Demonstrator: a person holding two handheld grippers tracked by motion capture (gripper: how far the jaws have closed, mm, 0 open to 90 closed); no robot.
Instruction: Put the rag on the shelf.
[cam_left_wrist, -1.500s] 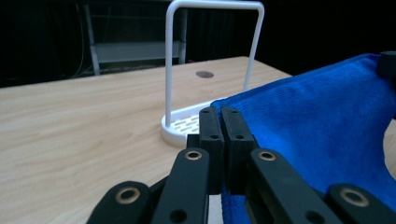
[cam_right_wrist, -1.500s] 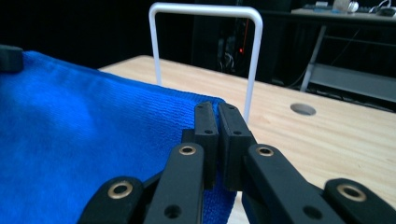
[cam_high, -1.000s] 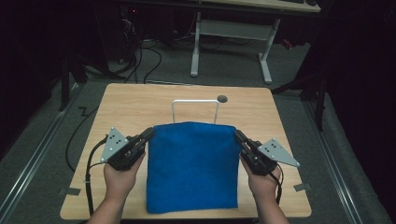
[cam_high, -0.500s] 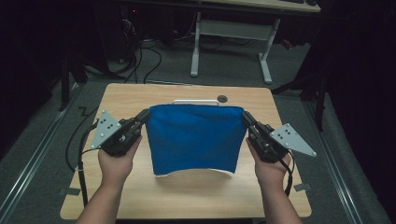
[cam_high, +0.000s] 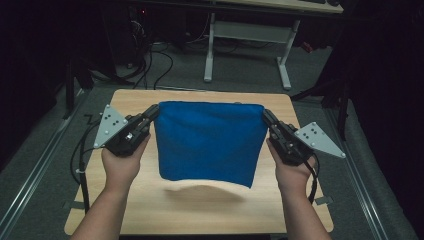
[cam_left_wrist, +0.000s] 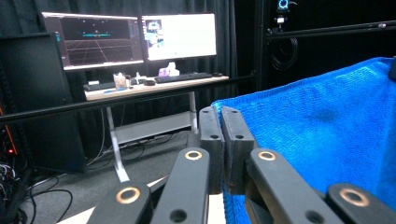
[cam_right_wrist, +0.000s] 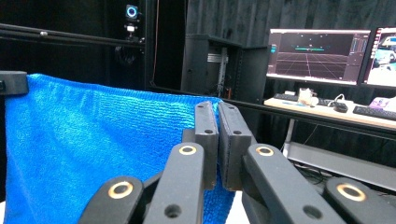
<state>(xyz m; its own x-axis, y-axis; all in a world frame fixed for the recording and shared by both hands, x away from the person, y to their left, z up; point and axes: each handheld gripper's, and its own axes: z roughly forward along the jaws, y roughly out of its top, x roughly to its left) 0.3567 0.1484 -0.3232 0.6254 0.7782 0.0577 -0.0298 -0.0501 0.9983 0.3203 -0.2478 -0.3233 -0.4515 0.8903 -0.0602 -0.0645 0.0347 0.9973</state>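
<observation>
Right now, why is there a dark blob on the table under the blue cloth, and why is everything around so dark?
High view: the blob is the blue cloth's shadow on the table, because the cloth hangs lifted; the room beyond is dim. Left gripper view: the monitors glow bright, one almost washed out.

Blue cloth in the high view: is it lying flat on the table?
No. The blue cloth hangs in the air between the left gripper and right gripper, casting a shadow on the table below.
</observation>
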